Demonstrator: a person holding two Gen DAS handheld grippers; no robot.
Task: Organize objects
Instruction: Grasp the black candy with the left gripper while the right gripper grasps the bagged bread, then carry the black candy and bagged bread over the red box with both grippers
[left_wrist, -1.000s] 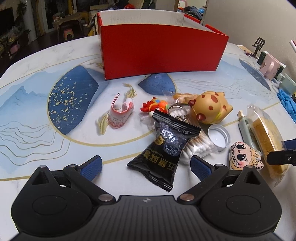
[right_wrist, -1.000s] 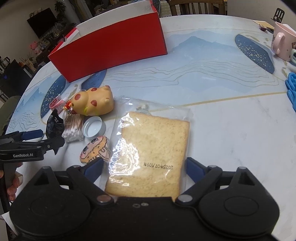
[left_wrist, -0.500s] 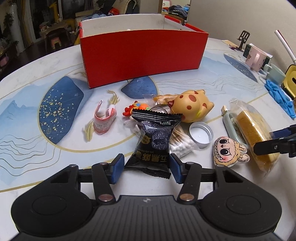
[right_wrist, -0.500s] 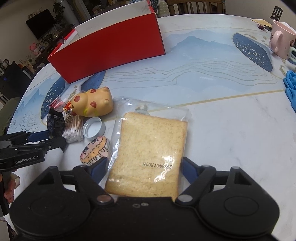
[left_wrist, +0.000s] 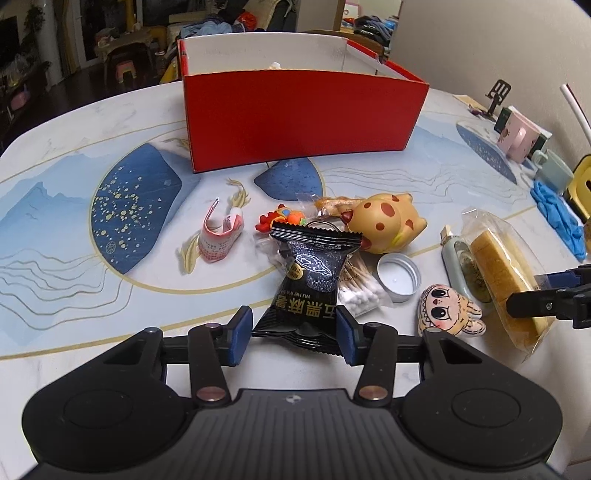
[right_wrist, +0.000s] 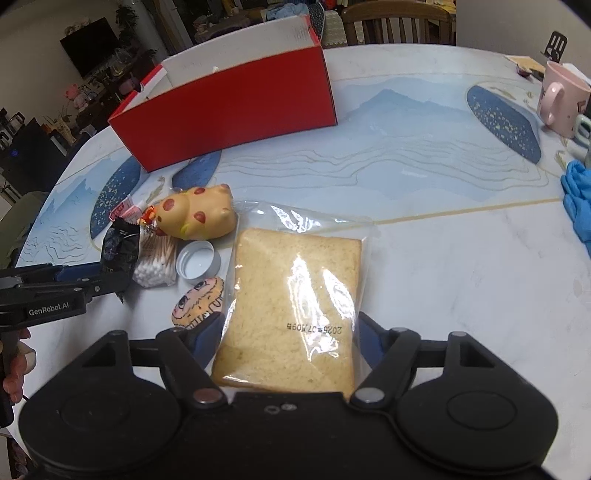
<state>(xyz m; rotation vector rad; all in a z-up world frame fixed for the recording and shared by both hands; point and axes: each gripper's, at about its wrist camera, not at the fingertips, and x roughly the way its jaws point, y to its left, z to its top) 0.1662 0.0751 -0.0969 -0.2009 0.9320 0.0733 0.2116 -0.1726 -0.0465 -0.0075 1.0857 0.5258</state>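
A black snack packet (left_wrist: 310, 288) lies on the patterned table among other small items. My left gripper (left_wrist: 295, 332) is closing, its blue pads against both sides of the packet's near end. A clear bag with a slice of bread (right_wrist: 295, 295) lies in front of my right gripper (right_wrist: 288, 332). Its jaws are closing around the bag's near end and reach the loose plastic without squeezing the bread. The open red box (left_wrist: 295, 118) stands behind the clutter.
Around the packet lie a spotted yellow toy (left_wrist: 384, 221), cotton swabs (left_wrist: 360, 288), a metal lid (left_wrist: 399, 275), a cartoon-face charm (left_wrist: 447, 310), a pink wrapper (left_wrist: 218, 240) and an orange keyring toy (left_wrist: 280, 218). Mugs (left_wrist: 515, 138) and blue gloves (left_wrist: 557, 210) sit far right.
The left jaws have closed from wide open onto the black packet. The right jaws have narrowed around the bread bag. Neither hand has shifted much.
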